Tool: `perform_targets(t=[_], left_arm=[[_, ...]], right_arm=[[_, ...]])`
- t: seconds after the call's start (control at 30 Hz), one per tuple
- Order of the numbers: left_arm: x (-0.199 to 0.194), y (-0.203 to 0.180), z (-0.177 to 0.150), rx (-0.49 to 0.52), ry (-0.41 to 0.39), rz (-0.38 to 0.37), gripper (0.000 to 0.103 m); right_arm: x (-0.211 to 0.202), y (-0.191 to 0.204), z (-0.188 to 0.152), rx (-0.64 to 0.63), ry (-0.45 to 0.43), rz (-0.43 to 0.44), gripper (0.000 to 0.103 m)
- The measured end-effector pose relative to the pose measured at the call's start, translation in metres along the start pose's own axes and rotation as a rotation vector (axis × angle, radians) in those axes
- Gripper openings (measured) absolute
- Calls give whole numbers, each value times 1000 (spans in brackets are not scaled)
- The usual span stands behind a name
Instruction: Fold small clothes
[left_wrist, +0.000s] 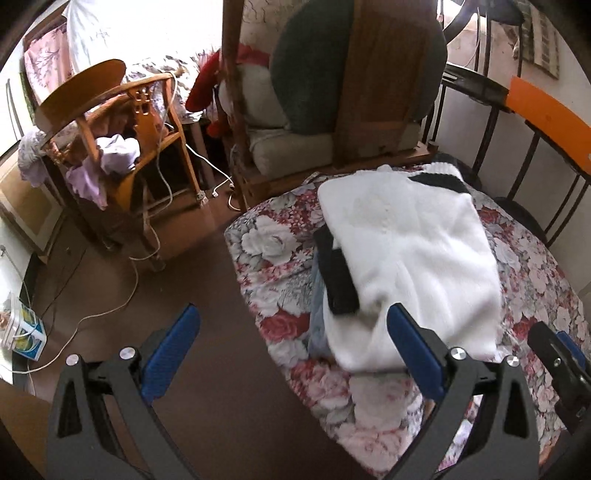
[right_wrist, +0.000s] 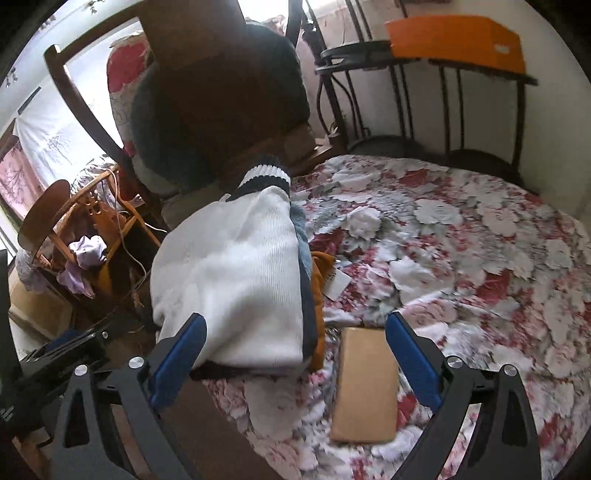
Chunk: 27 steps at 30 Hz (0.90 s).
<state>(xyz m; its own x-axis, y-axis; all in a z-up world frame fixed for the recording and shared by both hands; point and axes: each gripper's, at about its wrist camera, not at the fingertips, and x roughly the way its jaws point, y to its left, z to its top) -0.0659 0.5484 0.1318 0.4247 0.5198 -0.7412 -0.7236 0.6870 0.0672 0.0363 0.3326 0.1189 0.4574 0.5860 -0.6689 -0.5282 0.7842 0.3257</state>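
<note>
A folded white knit sweater (left_wrist: 410, 254) with black trim lies on top of a small stack of folded clothes near the left edge of the floral bed (left_wrist: 280, 236). It also shows in the right wrist view (right_wrist: 229, 273), with blue and orange garments (right_wrist: 319, 273) under it. My left gripper (left_wrist: 295, 350) is open and empty, its right finger just in front of the sweater's near edge, its left finger over the floor. My right gripper (right_wrist: 295, 354) is open and empty, just in front of the stack. The right gripper shows in the left wrist view (left_wrist: 561, 365) at the lower right.
A tan flat rectangular object (right_wrist: 365, 384) lies on the bedspread (right_wrist: 480, 258) between the right gripper's fingers. A wooden rack with purple clothes (left_wrist: 110, 162) and white cables (left_wrist: 147, 236) stand on the brown floor at left. A metal headboard (left_wrist: 517, 147) and cushions (left_wrist: 306, 74) are behind.
</note>
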Motion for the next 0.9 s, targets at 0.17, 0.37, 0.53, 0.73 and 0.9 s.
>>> perform_targets(t=[0.17, 0.37, 0.53, 0.73, 0.9], left_arm=[[-33, 10, -21, -19, -3, 1, 99], [-65, 15, -40, 7, -21, 23, 99], [-88, 17, -48, 40, -39, 31, 99], [-115, 22, -51, 48, -70, 26, 99], [-130, 23, -50, 24, -85, 1, 99]], right_arm=[[-32, 5, -12, -13, -3, -15, 99], [-65, 18, -22, -72, -18, -28, 99], [-86, 30, -36, -149, -1, -51, 99], [-113, 27, -46, -175, -25, -64, 99], [-129, 28, -45, -187, -50, -54, 99]])
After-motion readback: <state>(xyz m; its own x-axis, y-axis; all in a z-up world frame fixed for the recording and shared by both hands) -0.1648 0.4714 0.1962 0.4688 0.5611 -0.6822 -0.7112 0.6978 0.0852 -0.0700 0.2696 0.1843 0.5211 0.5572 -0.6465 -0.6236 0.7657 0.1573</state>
